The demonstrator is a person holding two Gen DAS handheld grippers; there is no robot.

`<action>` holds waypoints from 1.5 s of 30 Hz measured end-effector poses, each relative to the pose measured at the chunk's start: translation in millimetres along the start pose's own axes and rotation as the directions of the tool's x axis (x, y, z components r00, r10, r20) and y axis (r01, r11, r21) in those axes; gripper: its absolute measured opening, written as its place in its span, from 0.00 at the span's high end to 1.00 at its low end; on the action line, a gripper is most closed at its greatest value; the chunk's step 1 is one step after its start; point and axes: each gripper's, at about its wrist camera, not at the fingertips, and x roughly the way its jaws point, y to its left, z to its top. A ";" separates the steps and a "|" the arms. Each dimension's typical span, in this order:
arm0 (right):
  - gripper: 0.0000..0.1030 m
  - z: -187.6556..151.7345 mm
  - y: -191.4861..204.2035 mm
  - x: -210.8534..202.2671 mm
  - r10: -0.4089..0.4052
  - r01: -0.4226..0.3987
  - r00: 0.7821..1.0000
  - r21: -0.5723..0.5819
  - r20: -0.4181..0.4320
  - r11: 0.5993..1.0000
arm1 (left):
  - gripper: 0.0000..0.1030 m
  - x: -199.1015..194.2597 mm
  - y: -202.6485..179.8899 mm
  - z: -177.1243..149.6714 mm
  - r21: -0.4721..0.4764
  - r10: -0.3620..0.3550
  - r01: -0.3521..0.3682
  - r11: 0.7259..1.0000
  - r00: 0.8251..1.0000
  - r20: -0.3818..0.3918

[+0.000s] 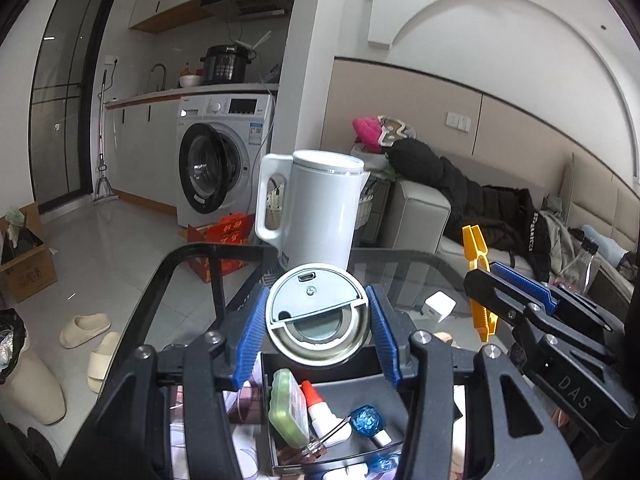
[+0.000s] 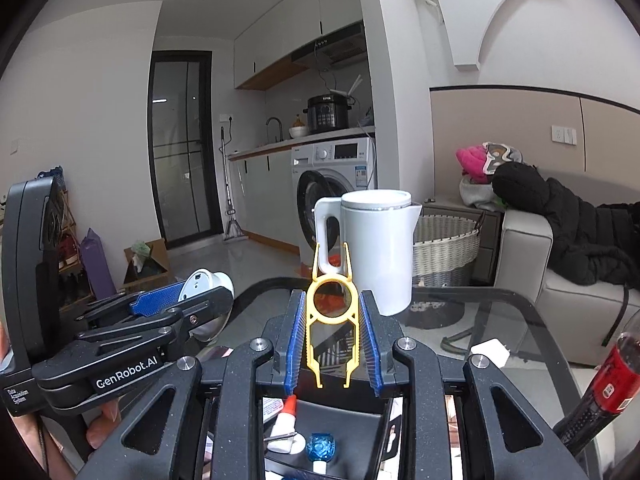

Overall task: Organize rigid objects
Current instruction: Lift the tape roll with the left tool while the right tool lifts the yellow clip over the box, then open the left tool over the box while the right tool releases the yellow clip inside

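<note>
Currently the left claw [image 1: 318, 326] is closed on a round metal lid [image 1: 317, 316], its blue pads pressing the rim on either side, the lid's underside with a small port facing the camera. Beside it, the right claw [image 2: 331, 334] grips a yellow plastic tool [image 2: 331, 312] with a ring in its middle and prongs at both ends, held upright between narrowly spaced pads. Both hover over a glass desk [image 2: 500, 312], above a black tray [image 1: 360, 392] holding a green case [image 1: 286, 408], a glue bottle [image 1: 320, 408] and a blue faceted knob [image 1: 366, 420]. A white kettle [image 1: 320, 208] stands farther back on the desk, and a small white cube, perhaps a charger [image 1: 439, 306], lies nearby.
</note>
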 end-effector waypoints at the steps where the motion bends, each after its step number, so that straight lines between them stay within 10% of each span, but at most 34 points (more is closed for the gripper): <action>1: 0.75 -1.5 -2.1 5.1 0.000 0.001 1.000 0.007 -0.023 1.000 | 0.53 4.1 -0.9 -0.8 0.003 0.004 -0.004 1.000 1.000 -0.019; 10: 0.75 -19.8 -14.1 49.8 0.036 -0.017 0.972 0.081 -0.233 0.997 | 0.53 44.0 -5.3 -15.4 0.016 0.021 -0.018 1.000 0.975 -0.223; 26: 0.75 -75.7 -30.7 102.4 0.101 0.002 0.836 0.187 -0.539 0.982 | 0.53 78.9 -8.3 -38.1 0.033 0.021 -0.008 0.999 0.909 -0.417; 45: 0.73 -66.9 -29.7 79.3 0.123 -0.037 0.848 0.175 -0.515 0.984 | 0.38 53.3 -4.9 -36.1 0.002 -0.008 0.010 1.000 0.912 -0.410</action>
